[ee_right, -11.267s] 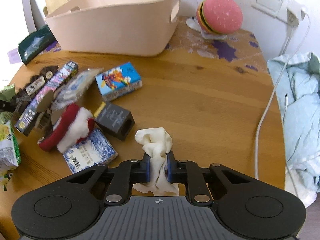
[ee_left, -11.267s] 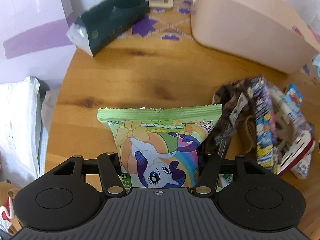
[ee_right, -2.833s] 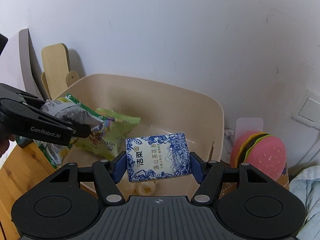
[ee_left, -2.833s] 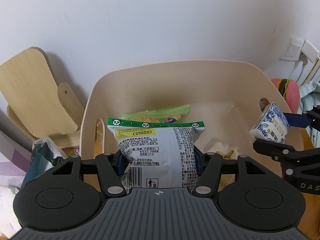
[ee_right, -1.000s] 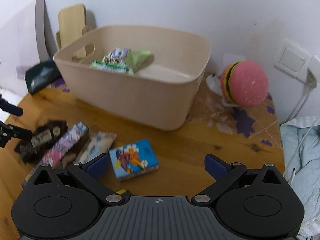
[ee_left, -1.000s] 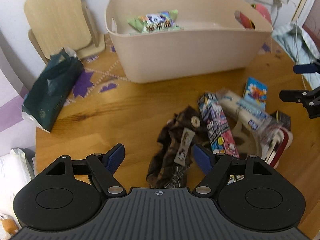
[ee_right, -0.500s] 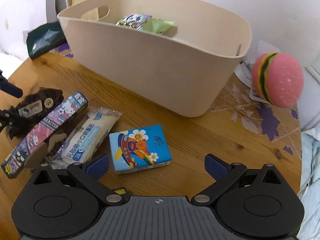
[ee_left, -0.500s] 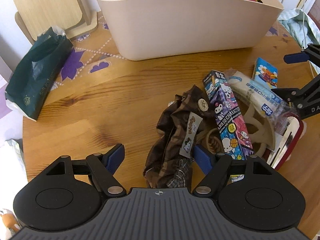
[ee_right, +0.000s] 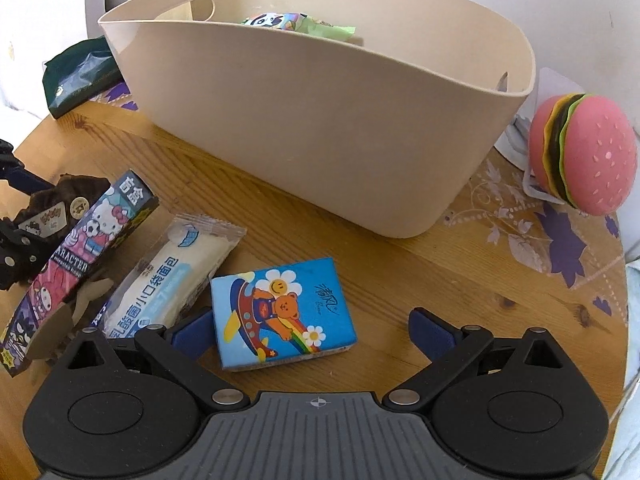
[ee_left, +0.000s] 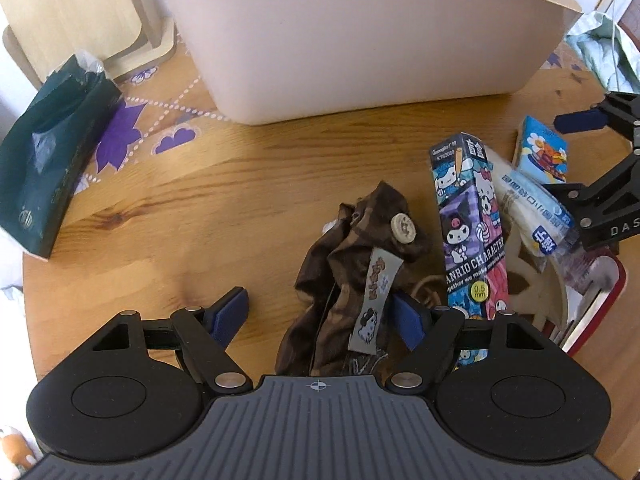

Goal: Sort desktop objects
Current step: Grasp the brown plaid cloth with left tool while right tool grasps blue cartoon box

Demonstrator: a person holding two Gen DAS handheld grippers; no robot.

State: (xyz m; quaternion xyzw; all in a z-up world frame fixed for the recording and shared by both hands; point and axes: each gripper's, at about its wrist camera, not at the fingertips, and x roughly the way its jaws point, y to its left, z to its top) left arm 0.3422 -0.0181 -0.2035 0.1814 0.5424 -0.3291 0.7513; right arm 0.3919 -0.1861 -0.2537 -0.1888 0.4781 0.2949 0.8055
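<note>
My left gripper (ee_left: 320, 314) is open, its jaws on either side of a crumpled brown cloth pouch (ee_left: 360, 276) with a button and a Kitty tag. My right gripper (ee_right: 312, 330) is open around a blue tissue pack with a bear picture (ee_right: 280, 312); that pack also shows in the left wrist view (ee_left: 540, 152). A Sanrio character box (ee_left: 472, 232) and a white wrapped bread (ee_right: 176, 276) lie between the two. The beige basket (ee_right: 320, 120) stands behind and holds snack bags (ee_right: 296, 22).
A dark green bag (ee_left: 48, 136) lies at the table's left, beside a wooden stand (ee_left: 80, 12). A pink burger toy (ee_right: 580, 156) sits right of the basket. A red and white item (ee_left: 592, 300) lies by the right table edge. Purple flower mat under the basket.
Both grippers have come down and forward toward the table. The left now straddles the brown pouch, the right straddles the blue tissue pack. Both stay open.
</note>
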